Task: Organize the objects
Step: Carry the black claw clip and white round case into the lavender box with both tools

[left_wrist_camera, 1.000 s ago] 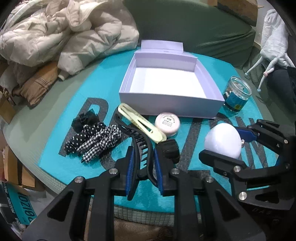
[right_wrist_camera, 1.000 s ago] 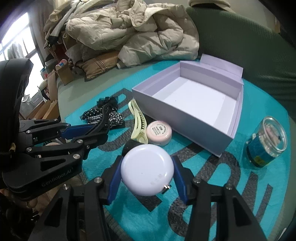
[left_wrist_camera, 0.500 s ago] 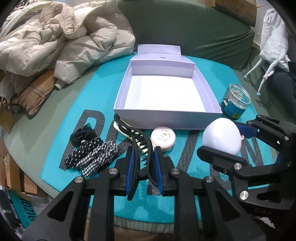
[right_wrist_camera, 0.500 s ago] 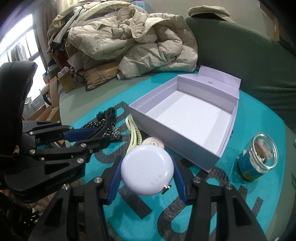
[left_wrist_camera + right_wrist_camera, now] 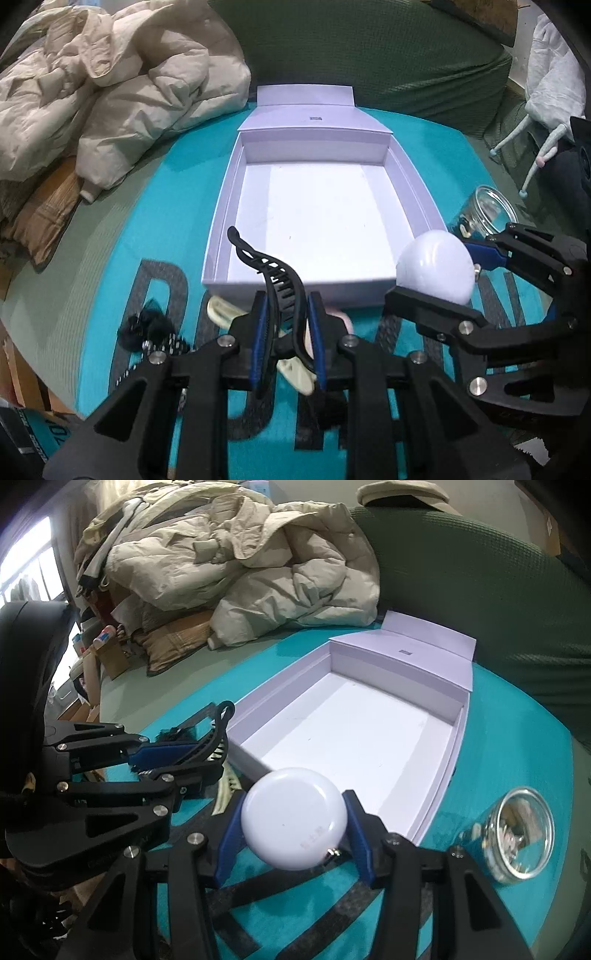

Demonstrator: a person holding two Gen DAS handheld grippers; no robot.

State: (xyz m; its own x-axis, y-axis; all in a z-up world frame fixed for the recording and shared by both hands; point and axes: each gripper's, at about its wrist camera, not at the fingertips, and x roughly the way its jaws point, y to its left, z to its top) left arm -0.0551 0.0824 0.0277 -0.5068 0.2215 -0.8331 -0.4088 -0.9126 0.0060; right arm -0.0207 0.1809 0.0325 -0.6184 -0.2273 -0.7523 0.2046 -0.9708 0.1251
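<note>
My left gripper point(image 5: 286, 306) is shut on a black hair claw clip point(image 5: 271, 275), whose curved tip reaches over the near wall of the open lavender box point(image 5: 295, 286). My right gripper point(image 5: 293, 832) is shut on a round white case point(image 5: 293, 819), held just in front of the box's near corner point(image 5: 421, 834). In the left wrist view the white case point(image 5: 436, 271) and right gripper point(image 5: 432, 275) sit at the right. The left gripper point(image 5: 177, 755) with the clip point(image 5: 218, 731) shows at the left of the right wrist view. The box is empty inside.
A glass jar point(image 5: 515, 843) stands right of the box on the teal mat point(image 5: 155, 221). A cream clip point(image 5: 221, 312), a pink compact point(image 5: 345, 319) and black-and-white scrunchies point(image 5: 162, 338) lie under my left gripper. Beige jackets point(image 5: 122, 85) pile at the back left; a green sofa back point(image 5: 388, 48) rises behind.
Both grippers have moved forward toward the box with their loads; the box looks nearer and larger, and the items on the mat have slid under the grippers.
</note>
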